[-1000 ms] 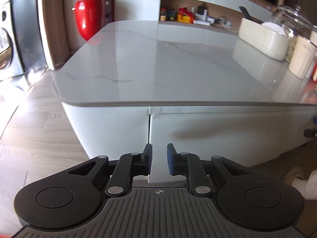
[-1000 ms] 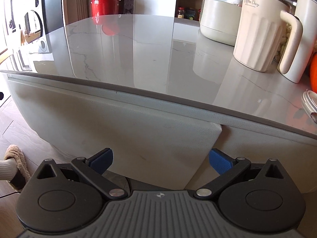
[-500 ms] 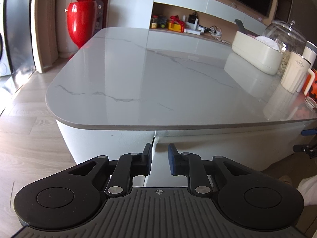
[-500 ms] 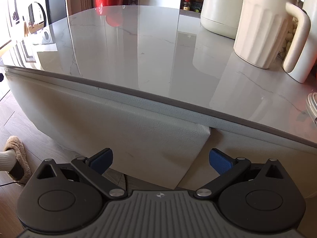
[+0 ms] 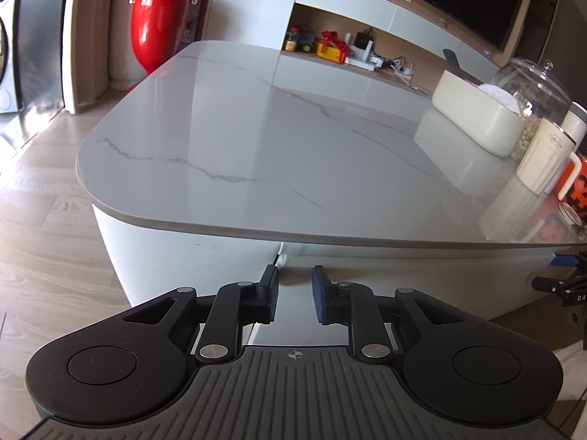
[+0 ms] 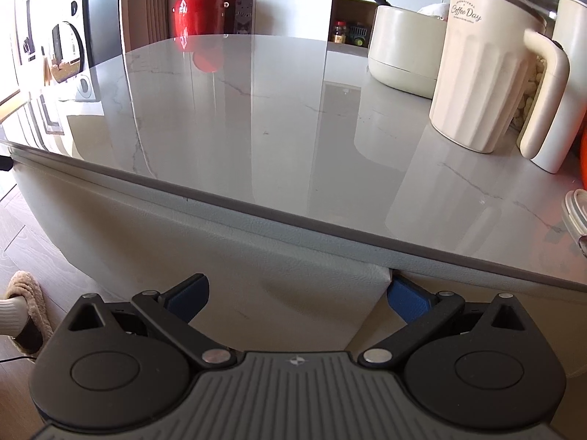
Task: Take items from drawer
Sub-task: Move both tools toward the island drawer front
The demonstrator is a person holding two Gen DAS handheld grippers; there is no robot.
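A pale drawer front (image 6: 293,293) sits under the edge of a grey marble table (image 6: 256,128); no items from the drawer show. My right gripper (image 6: 297,297) is wide open in front of this panel, and its right fingertip (image 6: 407,299) sits at the seam along the panel's right edge. In the left wrist view the same drawer front (image 5: 422,278) runs rightward from a vertical seam. My left gripper (image 5: 293,293) hovers at that seam, its blue pads a narrow gap apart with nothing between them.
On the table's right side stand a cream "Coffee Day" mug (image 6: 477,84), a cream container (image 5: 477,117), a glass dome (image 5: 532,84) and an orange mug (image 5: 576,183). A red bin (image 5: 154,25) stands beyond the table. A person's slippered foot (image 6: 22,308) rests on the wooden floor.
Both views have risen, so more of the tabletop shows. The right fingertip has come up to the panel's right seam. The left pads stand slightly further apart.
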